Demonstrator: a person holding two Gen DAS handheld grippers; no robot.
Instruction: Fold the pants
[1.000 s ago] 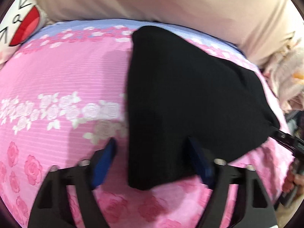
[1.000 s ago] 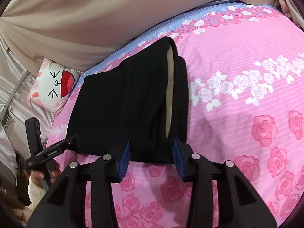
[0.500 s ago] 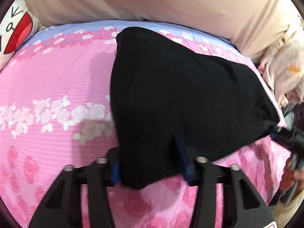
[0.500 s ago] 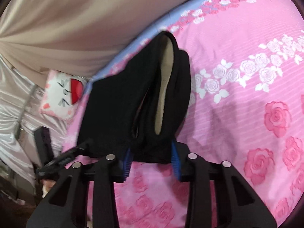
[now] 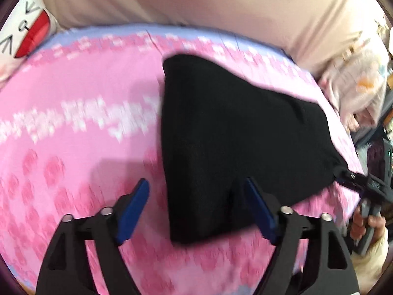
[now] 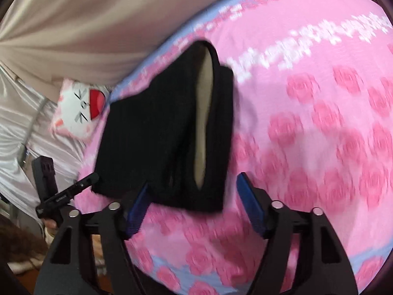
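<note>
Rose print on bedsheet (image 5: pixel 73 127) motion-blurred; pillow (image 5: pixel 22 36) cut off at edge; person's hand (image 5: pixel 366 223) mostly hidden.

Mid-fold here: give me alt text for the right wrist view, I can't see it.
Folded black pants, tan lining showing at the waistband opening, lie on a pink rose-print bedsheet. The right hand-held gripper is open just in front of their near edge, pads clear of the cloth. The left hand-held gripper sits at their left corner.

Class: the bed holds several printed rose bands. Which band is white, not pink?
The white rose band running across the pink bedsheet, left of the black pants; other roses are pink.
</note>
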